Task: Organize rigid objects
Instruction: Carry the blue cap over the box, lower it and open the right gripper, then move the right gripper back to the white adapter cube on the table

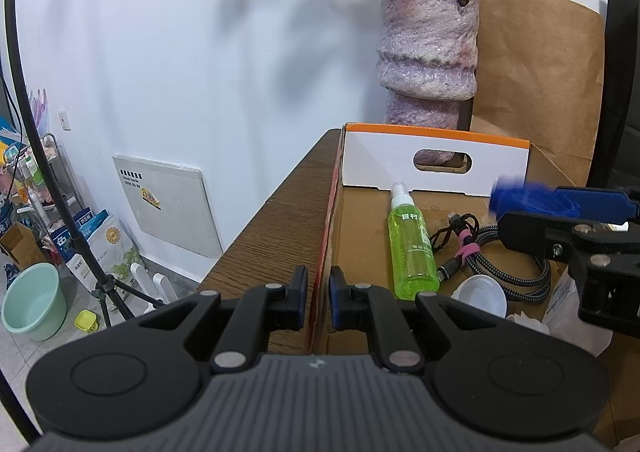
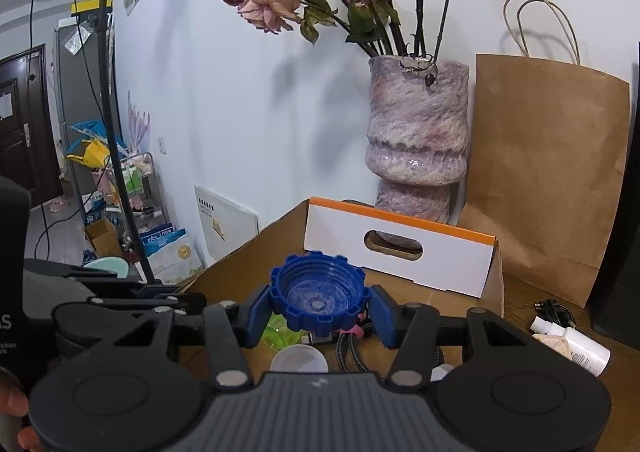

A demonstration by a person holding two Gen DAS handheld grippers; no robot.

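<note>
Cardboard box [image 1: 360, 211], open-topped, on wooden table [image 1: 276, 219]; its left wall clamped between the closed fingers of the left gripper [image 1: 318, 298]. Contents: green spray bottle [image 1: 410, 248], lying; braided cable [image 1: 516, 256], coiled; white cup [image 1: 482, 294]. Right gripper [image 1: 532, 207] over box, blue object blurred at its tips. Behind: mottled vase [image 1: 428, 47], brown paper bag [image 1: 540, 79].

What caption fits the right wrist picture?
Right gripper holds a blue cap above the cardboard box.

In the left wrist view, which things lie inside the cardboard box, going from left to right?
Green transparent spray bottle → small white round cup → coiled black-and-white braided cable.
</note>
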